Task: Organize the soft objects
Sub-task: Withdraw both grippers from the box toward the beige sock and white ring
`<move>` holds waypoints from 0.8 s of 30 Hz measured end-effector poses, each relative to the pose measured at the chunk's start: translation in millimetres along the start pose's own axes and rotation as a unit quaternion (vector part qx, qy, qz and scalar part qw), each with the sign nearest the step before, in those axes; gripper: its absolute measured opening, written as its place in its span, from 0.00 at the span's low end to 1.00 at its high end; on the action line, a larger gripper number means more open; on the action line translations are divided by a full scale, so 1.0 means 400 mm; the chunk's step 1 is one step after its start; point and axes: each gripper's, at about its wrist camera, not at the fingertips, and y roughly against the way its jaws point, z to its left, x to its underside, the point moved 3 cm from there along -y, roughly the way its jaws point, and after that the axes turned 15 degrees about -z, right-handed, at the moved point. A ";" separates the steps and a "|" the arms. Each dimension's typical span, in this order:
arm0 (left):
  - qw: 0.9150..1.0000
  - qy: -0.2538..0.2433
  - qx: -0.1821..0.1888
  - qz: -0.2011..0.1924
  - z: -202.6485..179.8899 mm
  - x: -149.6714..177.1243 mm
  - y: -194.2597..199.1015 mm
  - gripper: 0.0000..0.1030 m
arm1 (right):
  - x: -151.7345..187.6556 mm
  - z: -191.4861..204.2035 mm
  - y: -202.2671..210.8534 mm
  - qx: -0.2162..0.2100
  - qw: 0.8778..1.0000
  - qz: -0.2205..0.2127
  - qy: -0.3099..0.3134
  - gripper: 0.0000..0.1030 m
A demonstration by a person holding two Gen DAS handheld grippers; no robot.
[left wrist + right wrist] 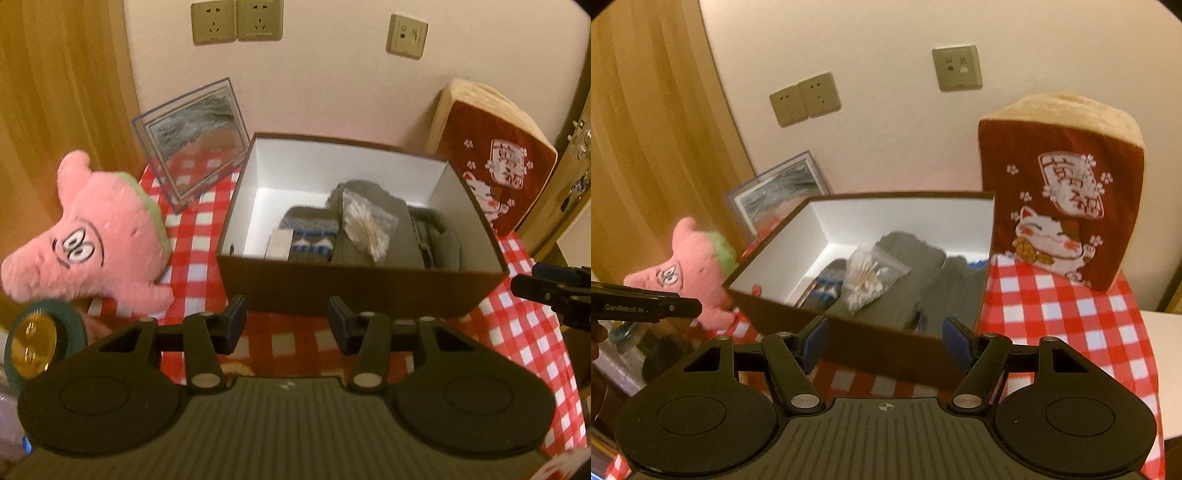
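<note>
Nearest, the left tool (288, 325) and right tool (884, 341) both hover with fingers apart, empty, before the open box (362, 291) on the checkered worktop (192, 229). Folded socks (312, 236), probably, lie inside; the pink plush (96, 243) waits left, the cat cushion (1063, 199) leans behind.

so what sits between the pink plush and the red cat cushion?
The open brown box, holding folded socks and a bag of cotton swabs, stands between the pink plush and red cat cushion. Both wrist views show it.
</note>
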 end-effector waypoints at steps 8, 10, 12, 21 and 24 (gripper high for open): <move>0.999 0.002 -0.002 0.034 0.000 0.086 0.022 0.44 | 0.078 0.031 0.024 -0.014 0.999 0.035 -0.003 0.68; 0.999 0.004 0.000 0.044 -0.001 0.108 0.024 0.44 | 0.098 0.039 0.025 -0.017 0.999 0.045 -0.004 0.69; 0.999 0.007 0.000 0.053 -0.003 0.131 0.025 0.44 | 0.121 0.048 0.023 -0.020 0.998 0.058 -0.003 0.70; 0.996 0.008 -0.002 0.088 -0.008 0.216 0.017 0.44 | 0.214 0.094 -0.004 -0.033 0.993 0.113 0.016 0.72; 0.995 0.012 -0.003 0.097 0.000 0.237 0.014 0.44 | 0.238 0.107 -0.018 -0.036 0.991 0.125 0.021 0.72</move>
